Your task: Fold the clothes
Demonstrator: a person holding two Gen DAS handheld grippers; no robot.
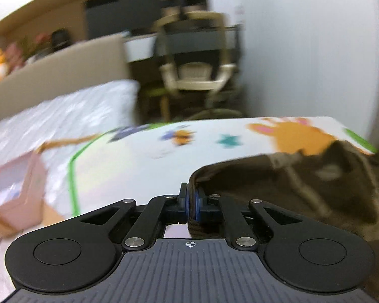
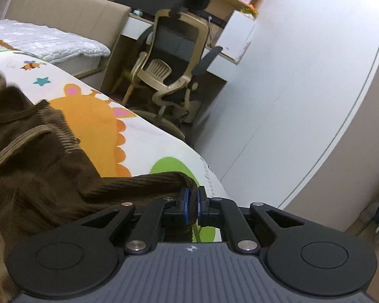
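Both tongs are pinched tight on the same brown piece of clothing. On the left side, the left gripper (image 1: pixel 191 203) has its two blue pads squeezed on a raised edge of the brown corduroy garment (image 1: pixel 278 192), and the cloth spreads away to the right of it. Far to the left, a pink box (image 1: pixel 15 192) sits on the play mat (image 1: pixel 128 161), which has bright animals and stars on it. Moving to the right side, the right gripper (image 2: pixel 192 207) is clenched on another edge of the garment (image 2: pixel 38 166), near the right rim of the mat (image 2: pixel 144 146). From there the cloth lies in a bumpy heap to the left, with a ribbed strap looping over it. Far behind are a bed (image 2: pixel 45 40) and a desk chair (image 2: pixel 174 58). The folding looks like it has only just started. Two edges are grabbed, but the garment is still crumpled and no neat fold shows yet. It probably needs to be lifted, spread flat, then folded over.
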